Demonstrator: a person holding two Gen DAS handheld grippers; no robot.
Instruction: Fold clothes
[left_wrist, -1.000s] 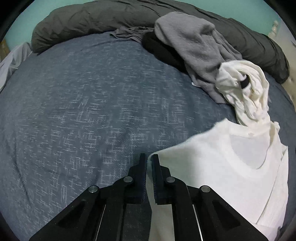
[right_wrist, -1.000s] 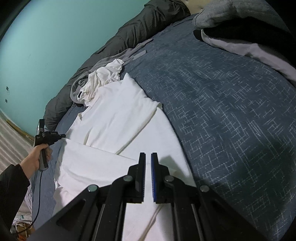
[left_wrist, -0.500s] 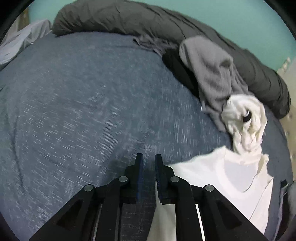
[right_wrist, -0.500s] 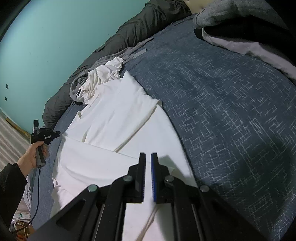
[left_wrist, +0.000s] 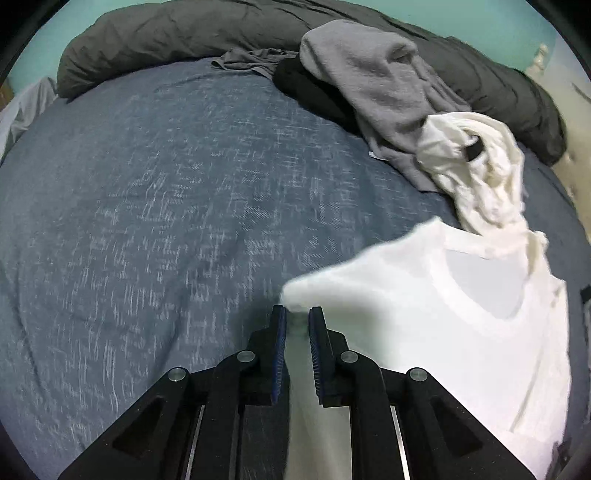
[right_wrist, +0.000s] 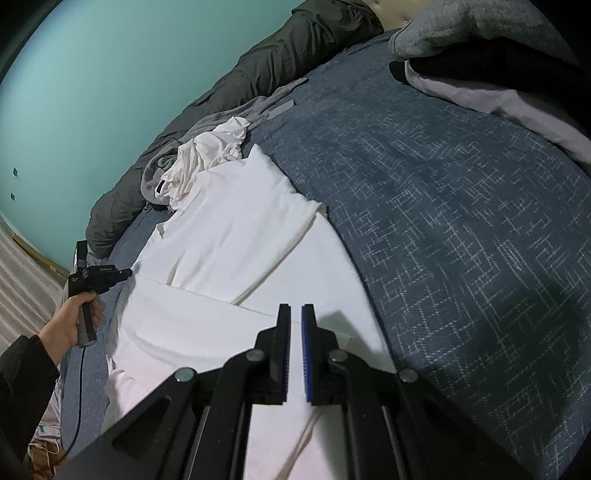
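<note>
A white T-shirt (left_wrist: 443, 314) lies spread on the blue bed cover (left_wrist: 147, 221), neck hole toward the pile of clothes. My left gripper (left_wrist: 297, 317) sits at the shirt's blurred sleeve corner. Its jaws stand slightly apart with white cloth in the gap, and the pads do not visibly press on it. The right wrist view shows that left gripper (right_wrist: 127, 273) held by a hand (right_wrist: 77, 321) at the far edge of the T-shirt (right_wrist: 240, 229). My right gripper (right_wrist: 295, 314) is shut just over the shirt's lower part; a pinched fold cannot be made out.
A crumpled white garment (left_wrist: 480, 170) lies beyond the collar, with a grey sweater (left_wrist: 376, 81) and a black garment (left_wrist: 306, 88) behind it. A dark grey duvet (left_wrist: 166, 33) runs along the far edge by the teal wall. Grey clothes (right_wrist: 498, 99) lie at the right.
The left gripper let go of the shirt's edge, swung away over the bed cover, and came back to the sleeve corner with its jaws a little wider. The right gripper stayed still.
</note>
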